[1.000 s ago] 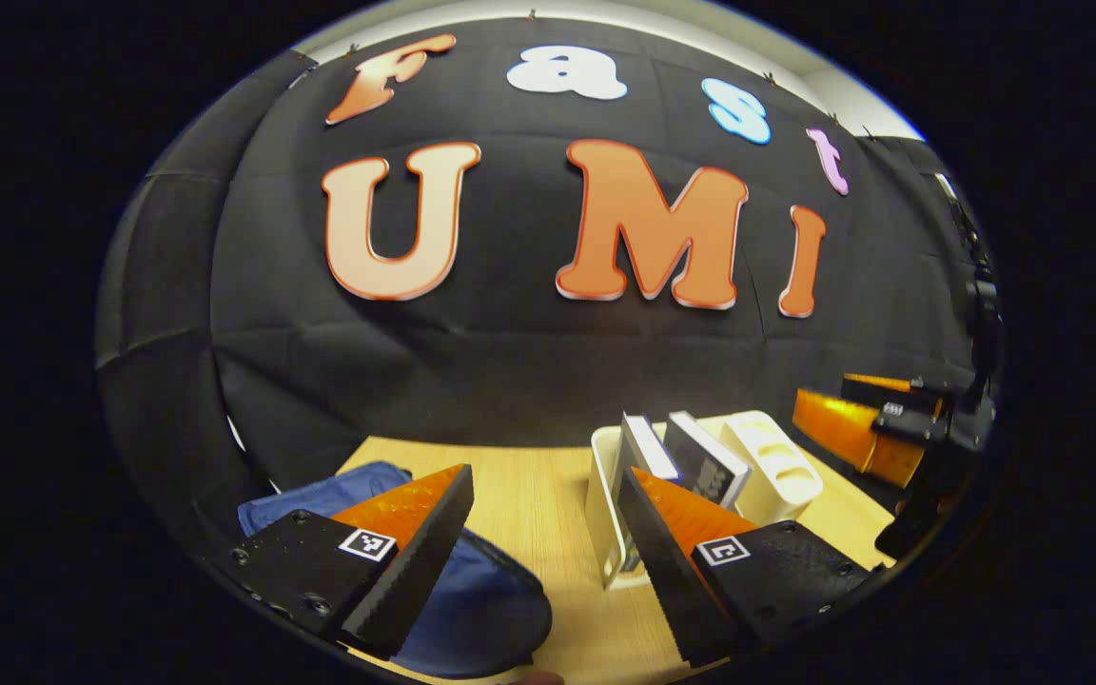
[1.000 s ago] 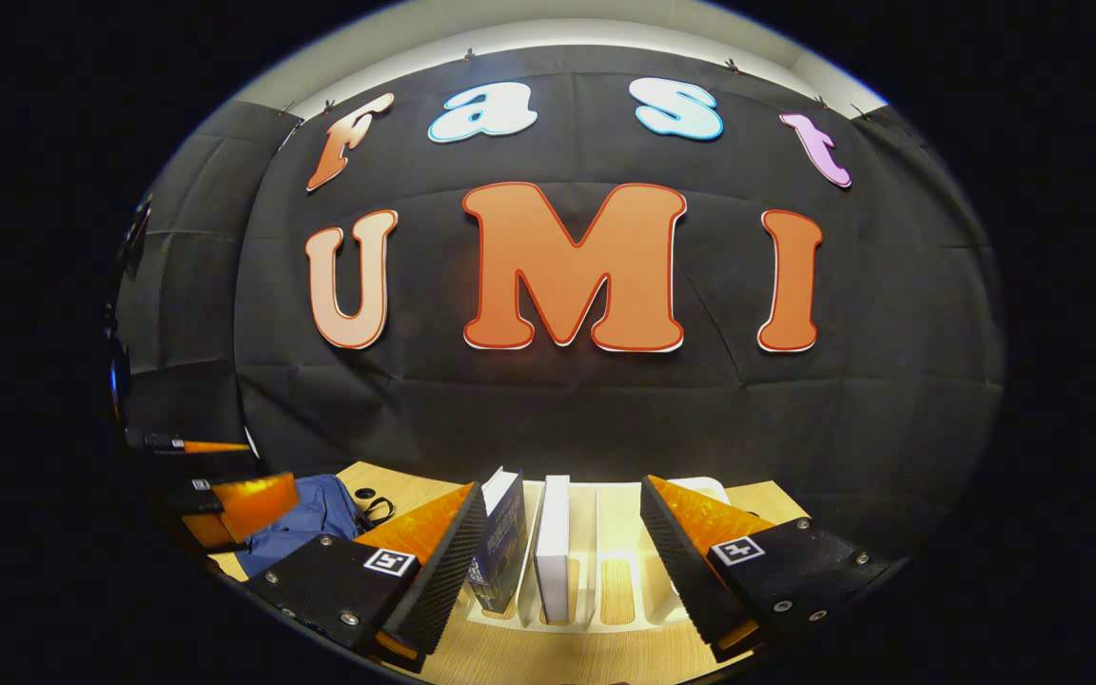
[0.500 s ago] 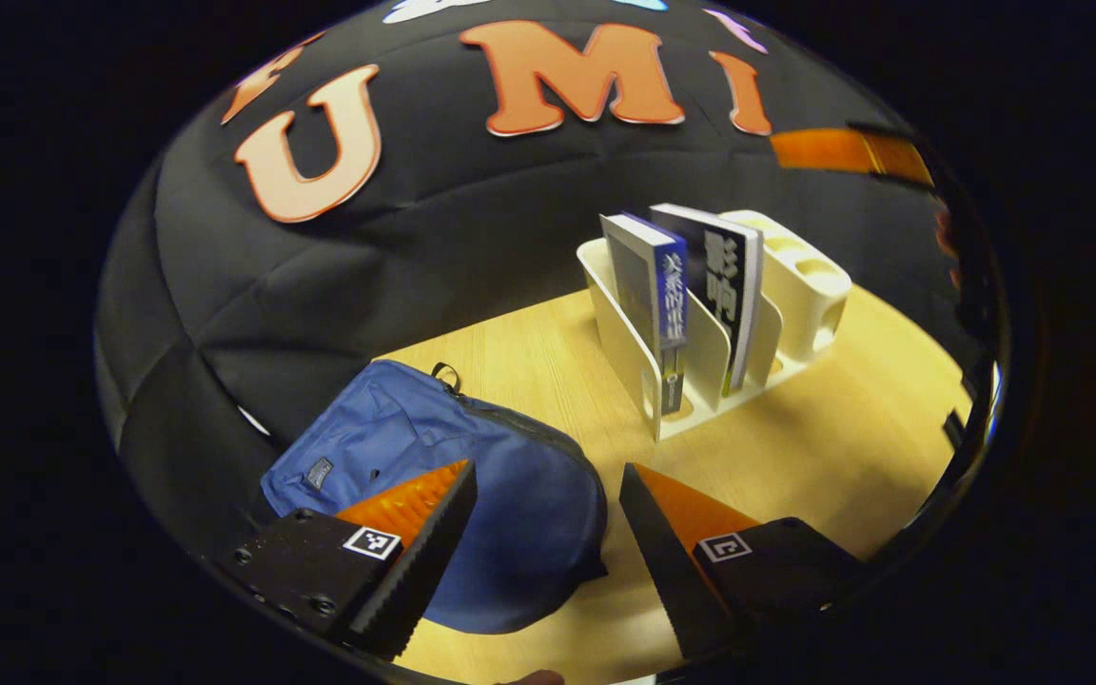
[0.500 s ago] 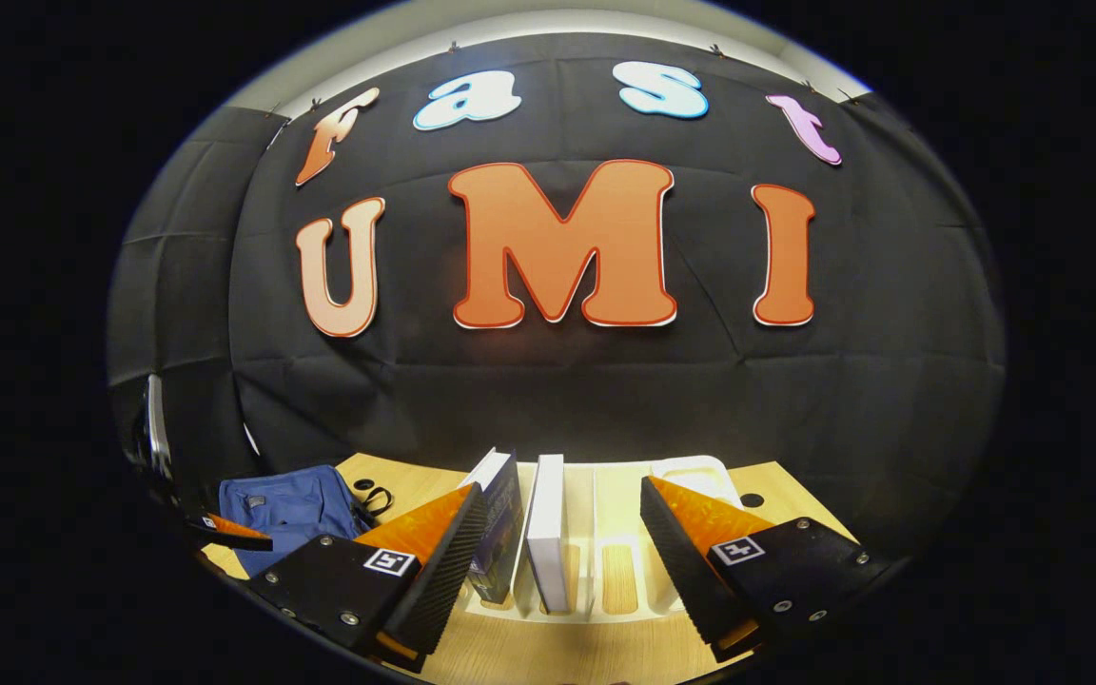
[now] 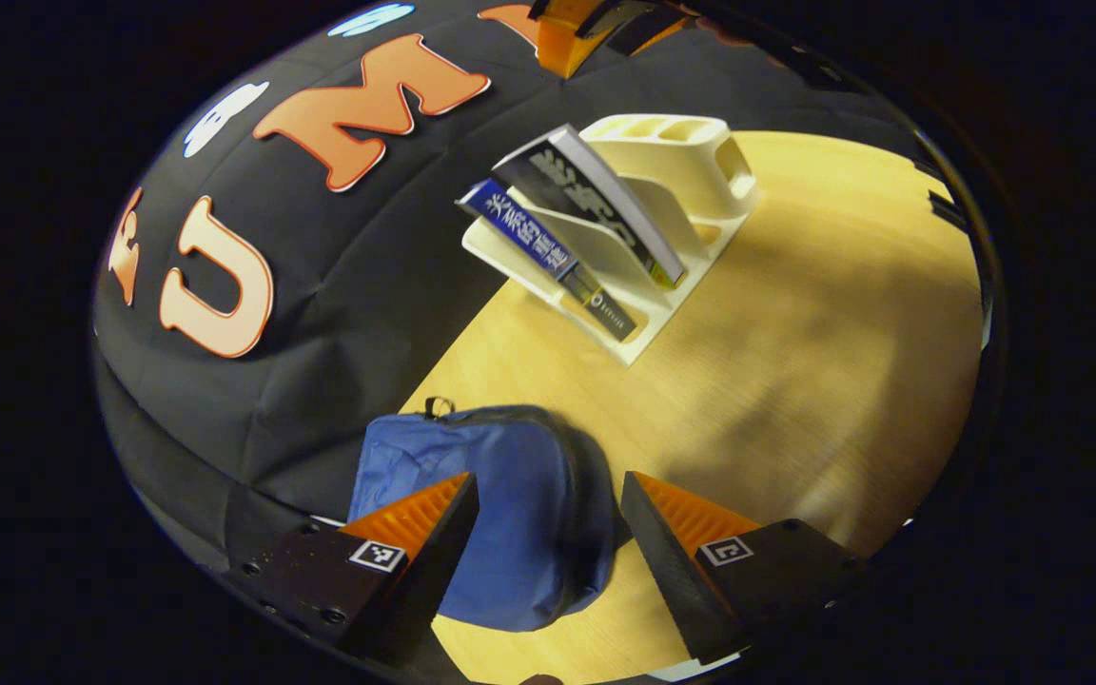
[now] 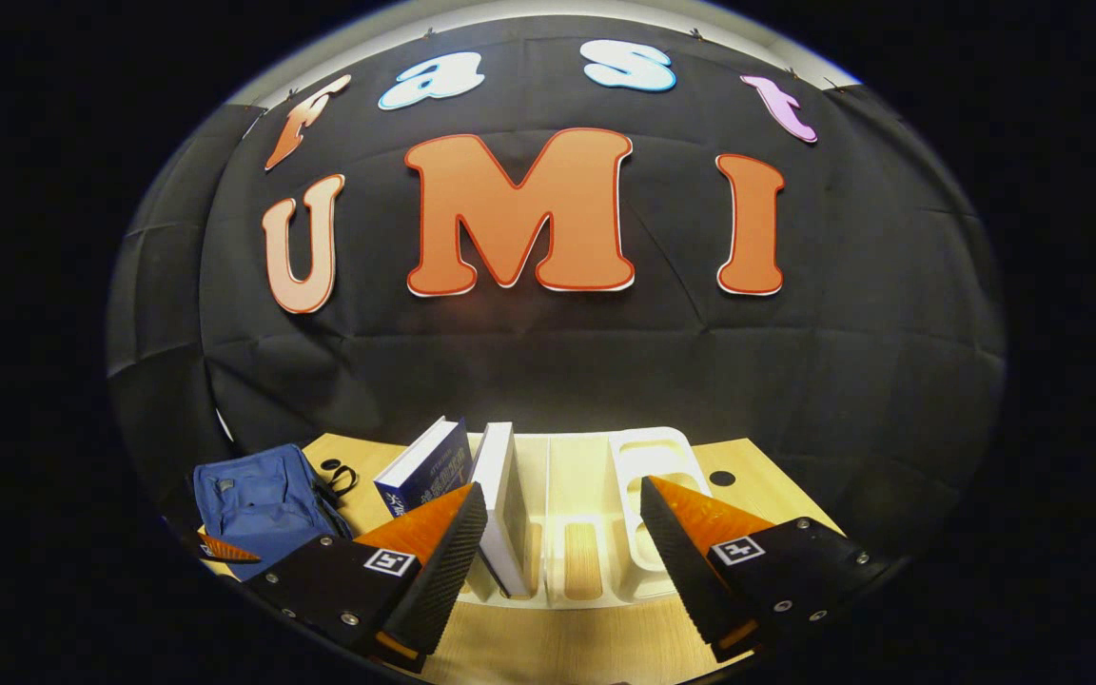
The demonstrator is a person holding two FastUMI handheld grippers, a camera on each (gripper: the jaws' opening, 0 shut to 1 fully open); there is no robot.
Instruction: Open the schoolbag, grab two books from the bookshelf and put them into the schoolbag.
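Bag: blue soft fabric schoolbag lying flat on the table at 6 o'clock, zipped; limp, likely bunching, so pinching the zipper pull.
Left gripper: hovering spread above it, empty.
Right gripper: spread, empty, facing white plastic bookshelf.

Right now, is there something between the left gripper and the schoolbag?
Nothing visible. In the left gripper view the left gripper is open right above the blue schoolbag, with nothing between them. The books stand apart in the white bookshelf.
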